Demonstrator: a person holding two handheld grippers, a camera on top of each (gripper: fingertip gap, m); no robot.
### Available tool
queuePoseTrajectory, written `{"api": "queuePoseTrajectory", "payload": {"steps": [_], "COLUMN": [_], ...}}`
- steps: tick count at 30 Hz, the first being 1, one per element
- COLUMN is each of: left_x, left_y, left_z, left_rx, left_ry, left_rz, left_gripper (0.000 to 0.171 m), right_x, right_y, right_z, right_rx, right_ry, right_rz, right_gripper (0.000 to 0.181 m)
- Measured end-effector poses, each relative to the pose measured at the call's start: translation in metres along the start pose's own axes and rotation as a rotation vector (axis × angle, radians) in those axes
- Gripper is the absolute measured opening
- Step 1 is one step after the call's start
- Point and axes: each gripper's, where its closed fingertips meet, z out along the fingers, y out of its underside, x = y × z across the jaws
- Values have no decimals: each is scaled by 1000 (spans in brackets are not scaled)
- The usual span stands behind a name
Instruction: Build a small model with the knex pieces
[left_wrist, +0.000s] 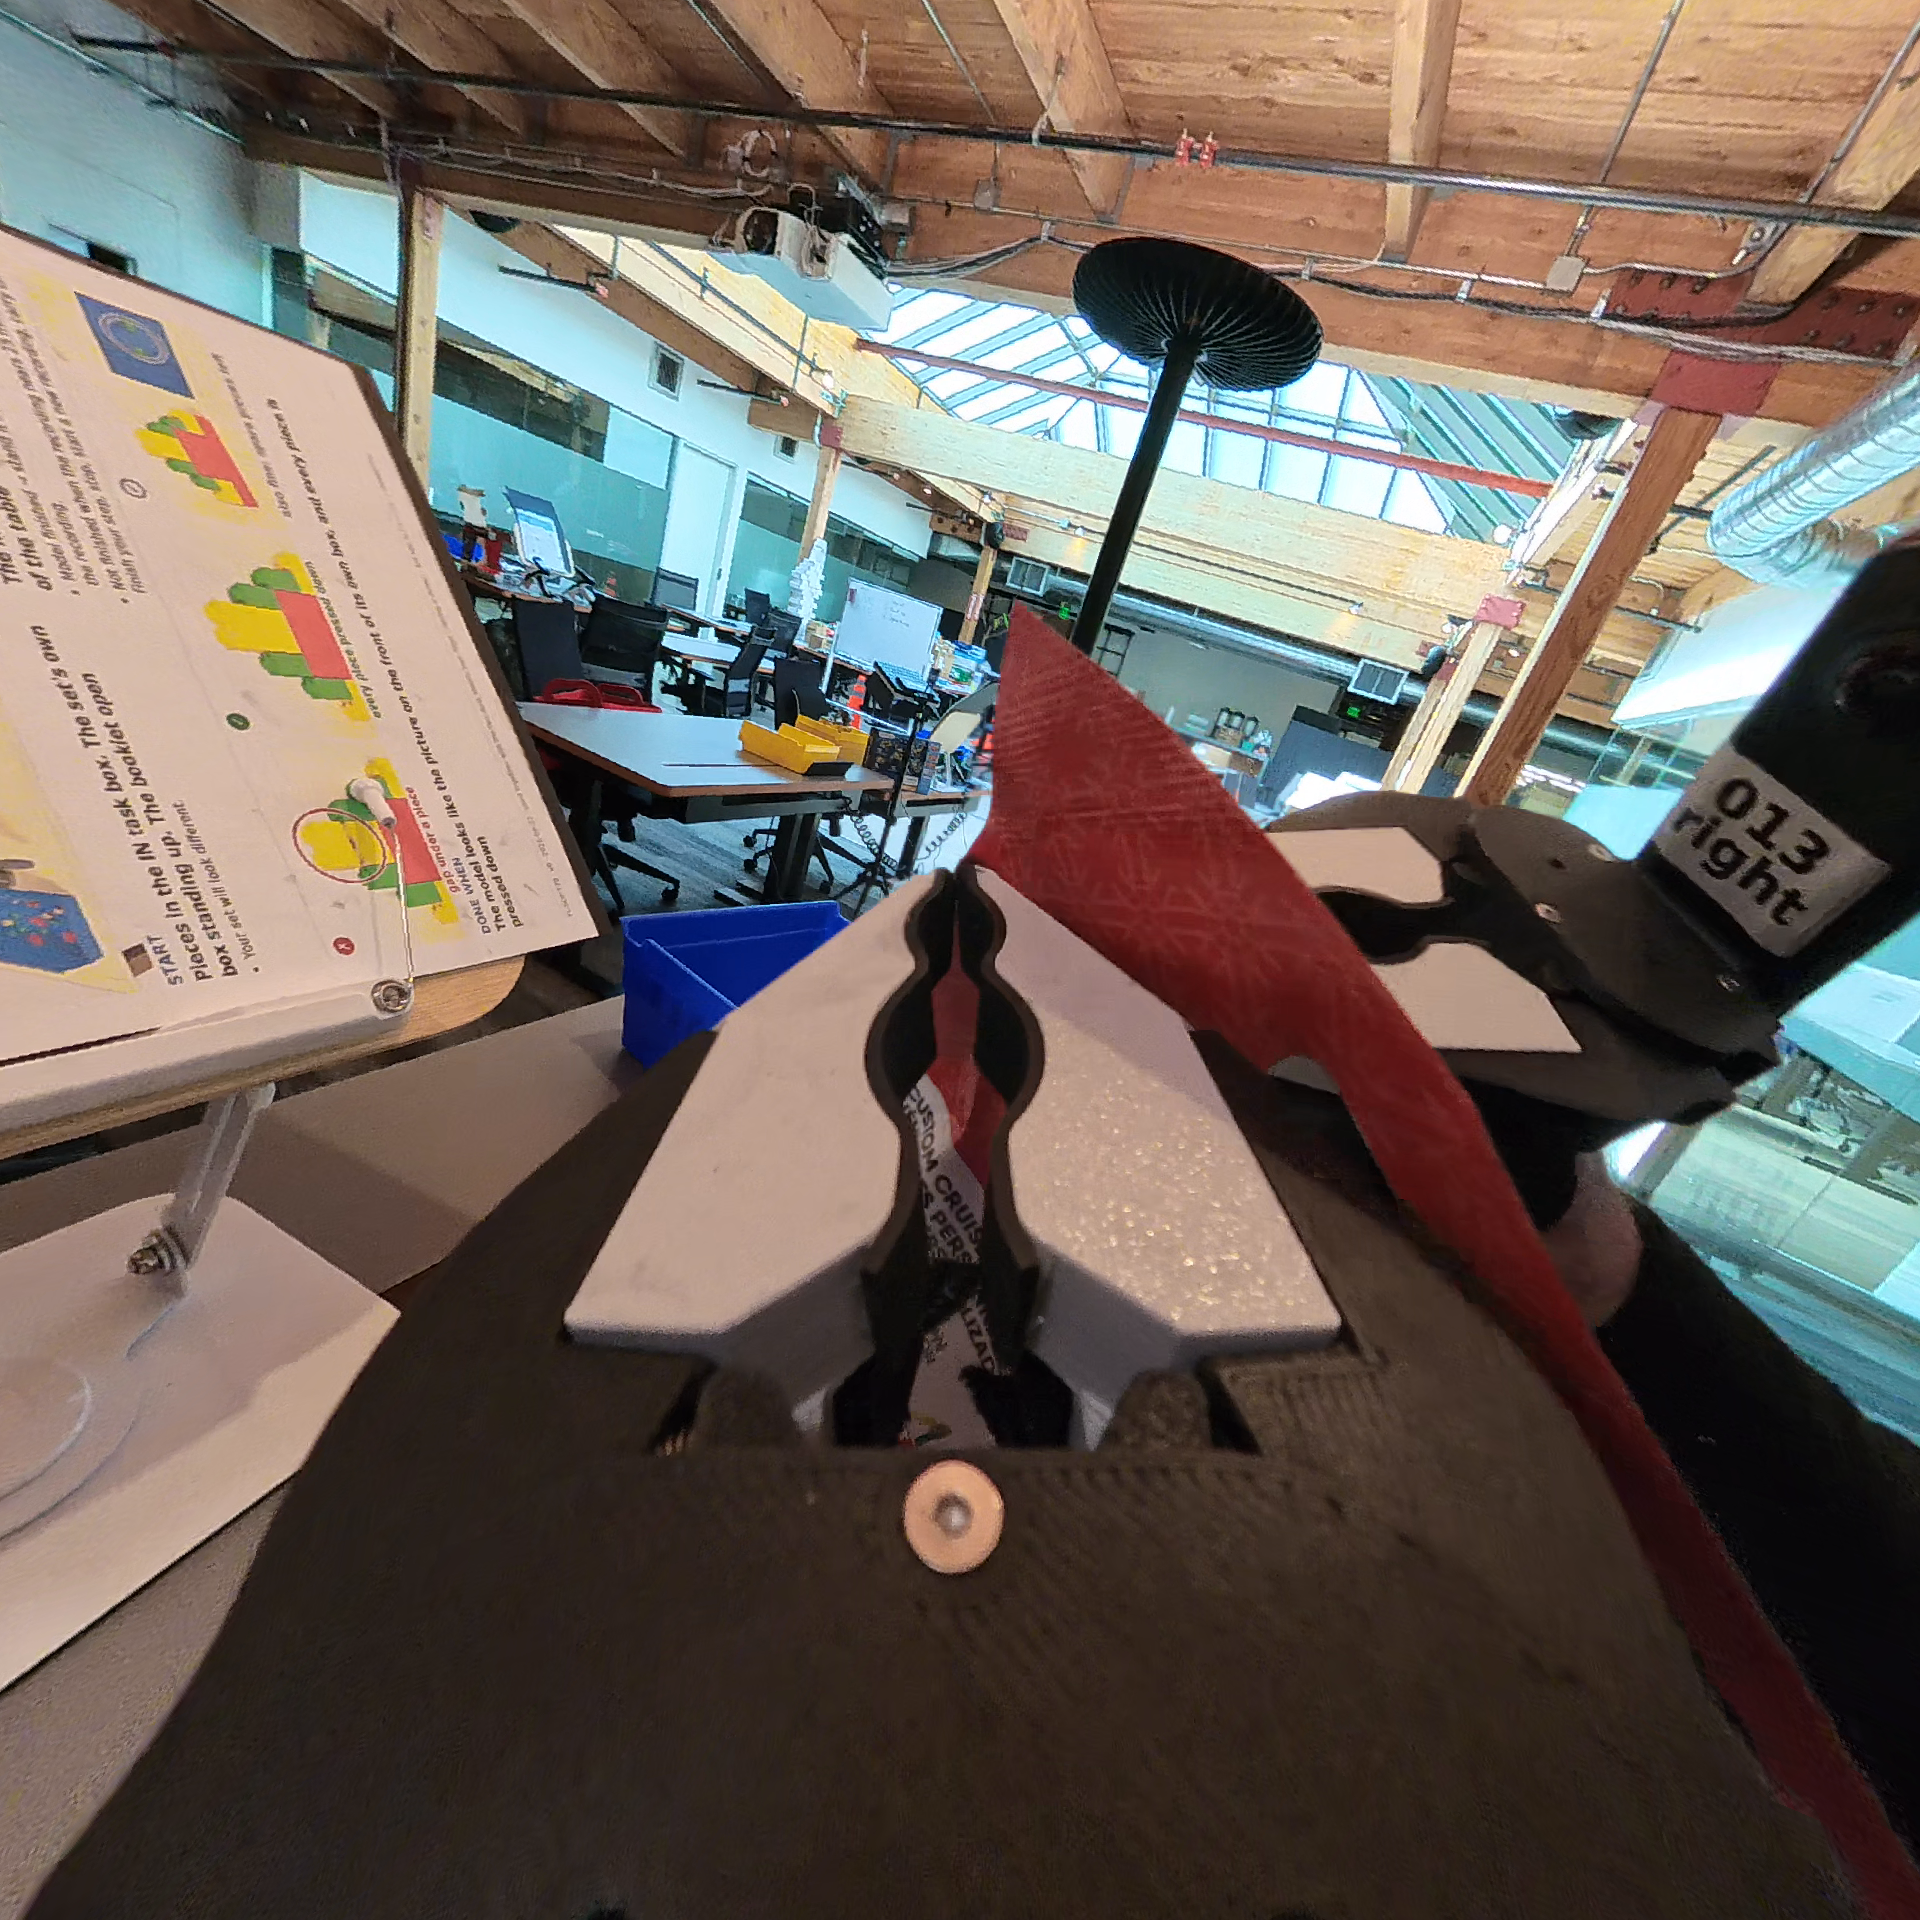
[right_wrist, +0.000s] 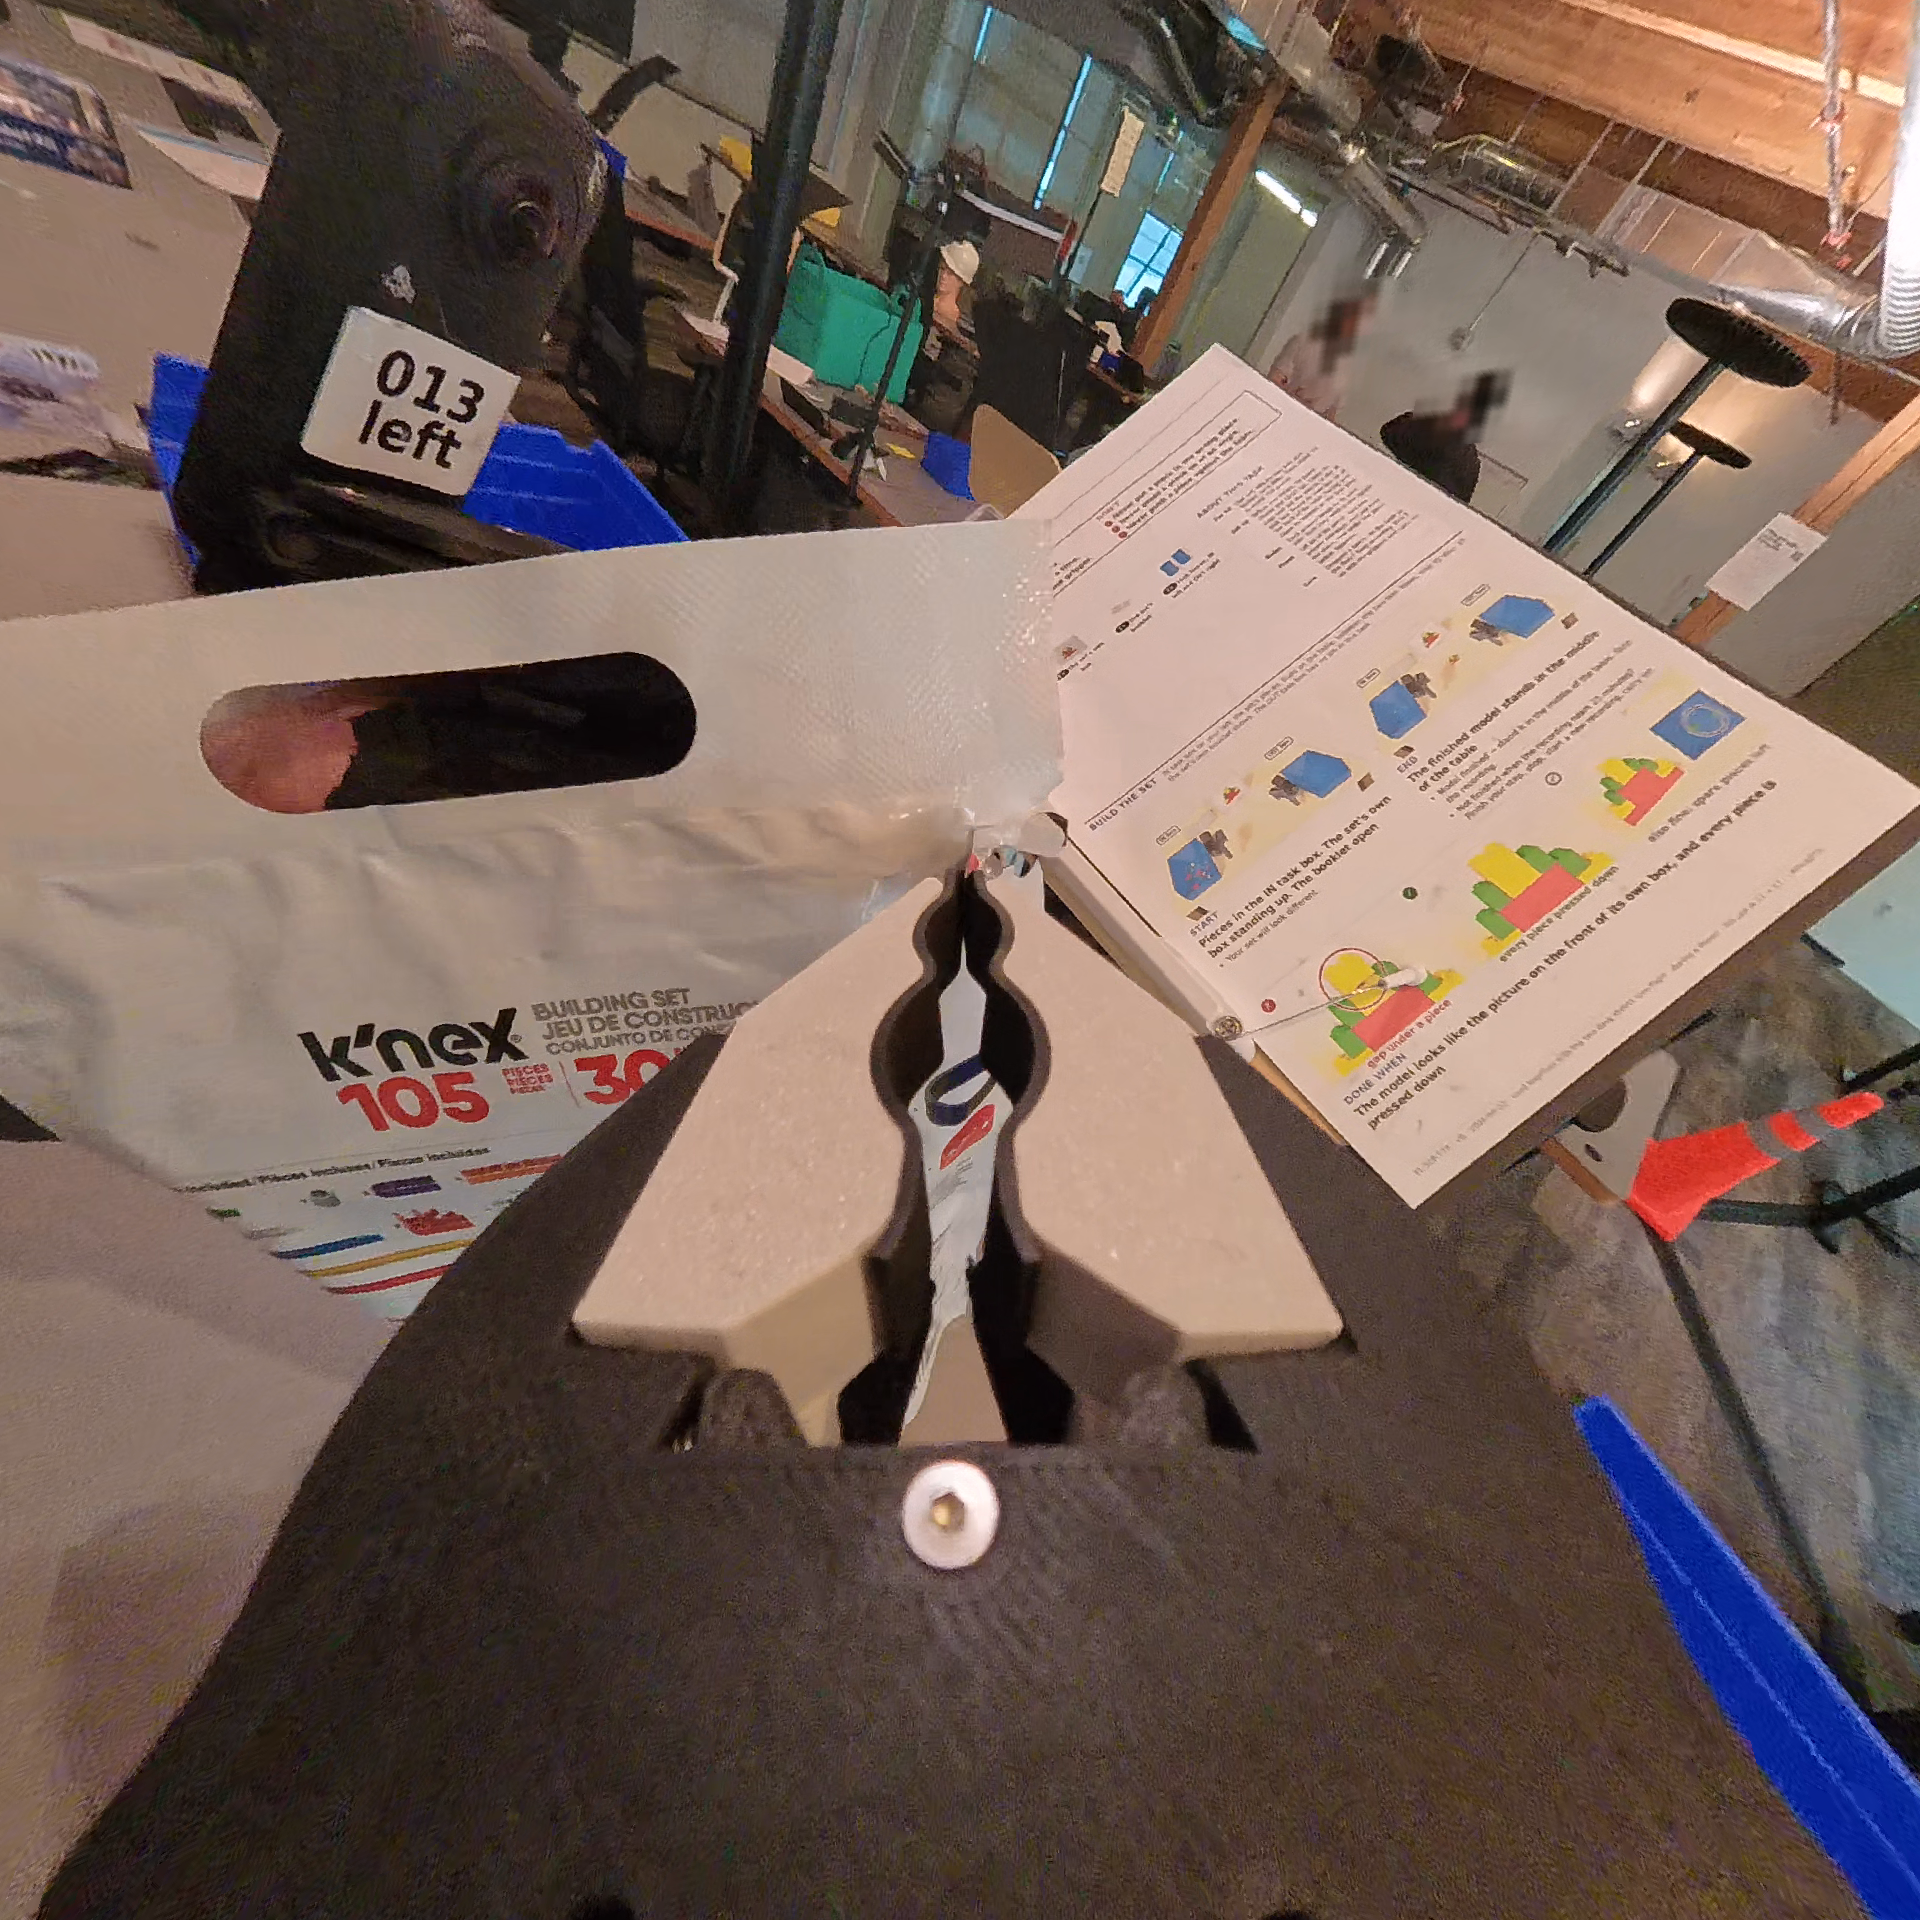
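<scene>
A plastic bag of a building set hangs between my two grippers. In the left wrist view its red side (left_wrist: 1143, 831) rises to the right of my fingers. In the right wrist view its pale printed side (right_wrist: 520, 894) shows a handle cut-out at the top. My left gripper (left_wrist: 958, 883) is shut on the bag's edge, and a strip of bag runs down between the pads. My right gripper (right_wrist: 971, 883) is shut on the bag's other edge, just below a torn, stretched corner (right_wrist: 997, 821). The right gripper also shows in the left wrist view (left_wrist: 1434, 935), closed on the bag. The left gripper's body (right_wrist: 395, 312) stands behind the bag.
An instruction sheet on a tilted stand (left_wrist: 208, 623) is to the left; it also shows in the right wrist view (right_wrist: 1455, 779). A blue bin (left_wrist: 717, 966) sits behind the bag. An orange cone (right_wrist: 1745, 1153) lies on the floor. Another blue bin edge (right_wrist: 1766, 1662) is at the lower right.
</scene>
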Motion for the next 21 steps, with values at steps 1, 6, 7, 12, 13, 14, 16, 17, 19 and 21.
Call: {"api": "queuePoseTrajectory", "payload": {"steps": [1, 6, 7, 12, 13, 14, 16, 17, 19, 21], "left_x": [0, -6, -7, -43, -33, -25, -26, -27, -21, -15], "left_y": [-1, -2, -3, -19, -17, -17, -15, -14, -16, -9], "left_z": [0, -1, 0, -3, -1, 0, -1, -2, -3, 2], "left_rx": [14, 52, 53, 97, 76, 83, 77, 69, 69, 13], "left_ry": [-4, -14, -11, -100, -74, -46, -47, -49, -24, -39], "left_rz": [-12, -78, -86, -110, -78, -86, -73, -59, -52, 35], "left_gripper": [0, 0, 0, 0, 0, 0, 0, 0, 0, 0], "right_x": [-3, -7, -8, -64, -51, -37, -12, -3, 5, 10], "right_y": [-1, 0, 0, -8, -9, -11, -11, -11, -5, 7], "right_z": [1, 7, 8, 18, 13, 5, -7, -11, -14, -12], "right_rx": [-9, -19, -20, -1, 24, 50, 46, 43, 17, -46], "right_ry": [9, 51, 57, -54, -19, 5, 52, 80, 86, 82], "right_rz": [-18, -2, -15, -96, -45, 5, 45, 45, 55, 49], "right_gripper": [0, 0, 0, 0, 0, 0, 0, 7, 27, 39]}}
